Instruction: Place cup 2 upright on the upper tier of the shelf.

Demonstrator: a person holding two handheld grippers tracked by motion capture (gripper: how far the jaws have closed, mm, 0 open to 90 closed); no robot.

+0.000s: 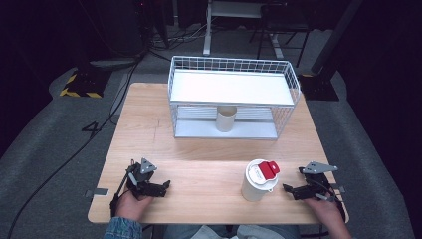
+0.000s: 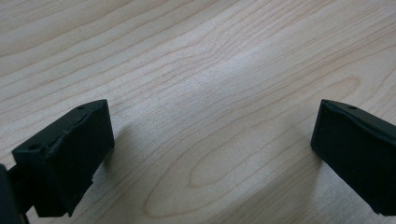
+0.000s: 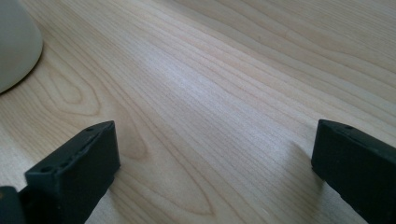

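A white cup with a red-tabbed lid (image 1: pixel 259 179) stands on the wooden table (image 1: pixel 209 154) near its front edge; its rounded base (image 3: pixel 14 42) shows at the top left of the right gripper view. My right gripper (image 1: pixel 293 180) rests just right of this cup, apart from it, jaws wide open over bare wood (image 3: pixel 215 149). At the front left, my left gripper (image 1: pixel 161 180) lies on the table, also open with nothing between its jaws (image 2: pixel 212 135). A beige cup (image 1: pixel 226 118) stands on the lower level of a white wire shelf basket (image 1: pixel 293 82).
The wire basket stands at the table's far side, with a flat white upper shelf (image 1: pixel 231 87). Bare wood lies between the two grippers and in front of the basket. Beyond the table are cables (image 1: pixel 104 119) and stand legs on grey floor.
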